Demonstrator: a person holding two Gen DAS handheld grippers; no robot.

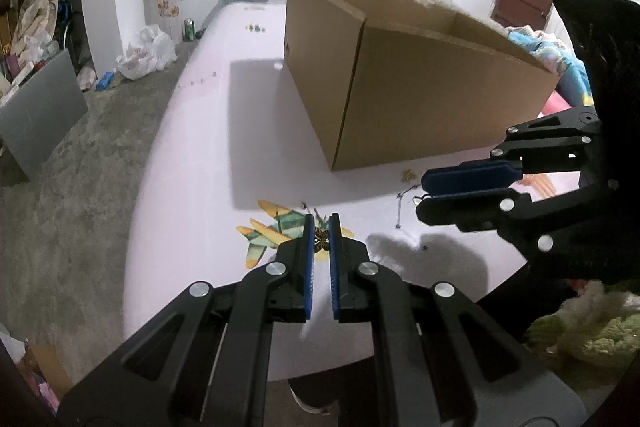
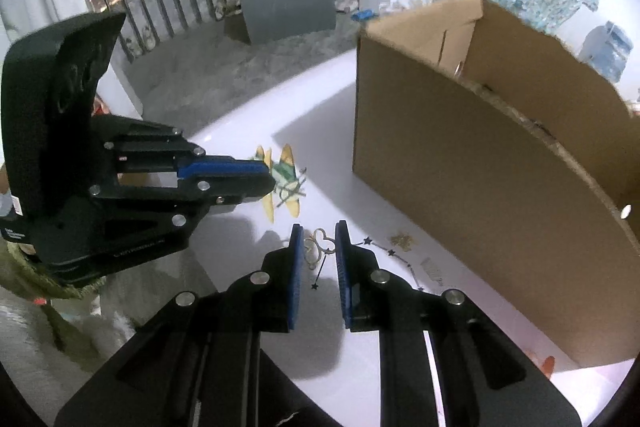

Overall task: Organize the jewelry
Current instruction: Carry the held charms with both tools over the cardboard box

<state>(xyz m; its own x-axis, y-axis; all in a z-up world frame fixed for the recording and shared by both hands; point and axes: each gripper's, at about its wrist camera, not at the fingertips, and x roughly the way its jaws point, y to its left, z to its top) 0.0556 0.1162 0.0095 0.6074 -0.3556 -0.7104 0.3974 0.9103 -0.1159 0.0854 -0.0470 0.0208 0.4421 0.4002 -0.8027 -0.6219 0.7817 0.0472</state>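
My left gripper (image 1: 321,227) stands narrowly parted around a small gold flower piece (image 1: 321,239) on the airplane print (image 1: 276,231). My right gripper (image 2: 318,241), parted wider, brackets a silver heart pendant (image 2: 320,247) right of that print, before the cardboard box (image 2: 480,179).

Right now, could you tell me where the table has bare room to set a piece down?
Bare table lies left of the box, up to the table edge. It is crowded in front of the box: the star chain, gold charm and looped piece lie there, with both grippers.
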